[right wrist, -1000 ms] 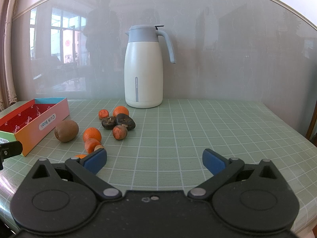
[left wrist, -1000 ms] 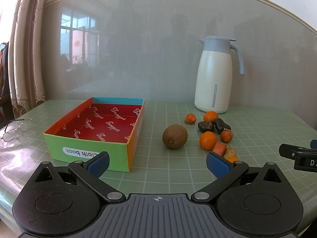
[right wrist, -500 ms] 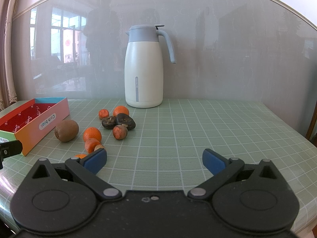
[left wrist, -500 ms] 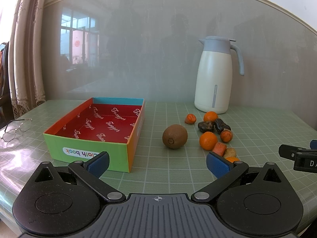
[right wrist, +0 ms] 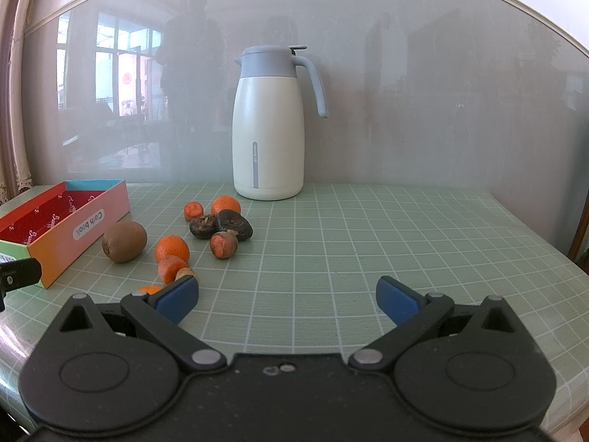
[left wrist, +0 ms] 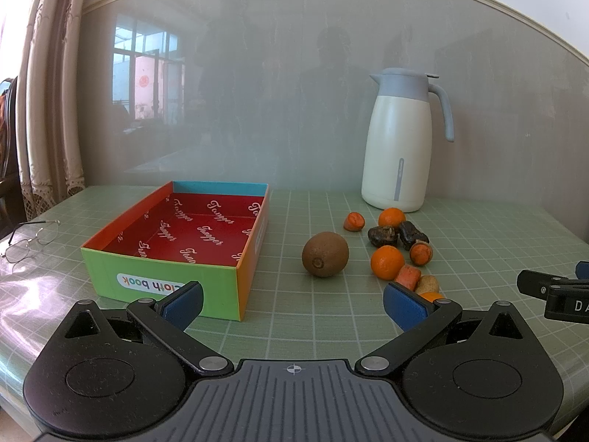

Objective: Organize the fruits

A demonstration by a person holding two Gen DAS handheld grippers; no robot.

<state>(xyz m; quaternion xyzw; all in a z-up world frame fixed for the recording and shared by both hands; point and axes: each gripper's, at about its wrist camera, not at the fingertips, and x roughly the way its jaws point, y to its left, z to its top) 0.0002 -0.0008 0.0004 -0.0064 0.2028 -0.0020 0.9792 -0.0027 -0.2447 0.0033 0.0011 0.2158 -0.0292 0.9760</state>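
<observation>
Fruits (left wrist: 386, 261) loose beside box (left wrist: 110, 280), left claw (left wrist: 292, 300) wide, level, right claw (right wrist: 287, 298) wide, level, both empty

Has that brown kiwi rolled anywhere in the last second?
No. The kiwi sits at the same spot between the box and the fruit pile.

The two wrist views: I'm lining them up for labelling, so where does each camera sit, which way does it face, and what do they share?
Left wrist view: sits behind the left tool, low over the table, facing the box and kiwi; its open blue fingers show, with the right tool's tip at the right edge.
Right wrist view: sits behind the open right tool, further right, facing the jug.
Shared: box, kiwi, jug, the small fruit cluster.
</observation>
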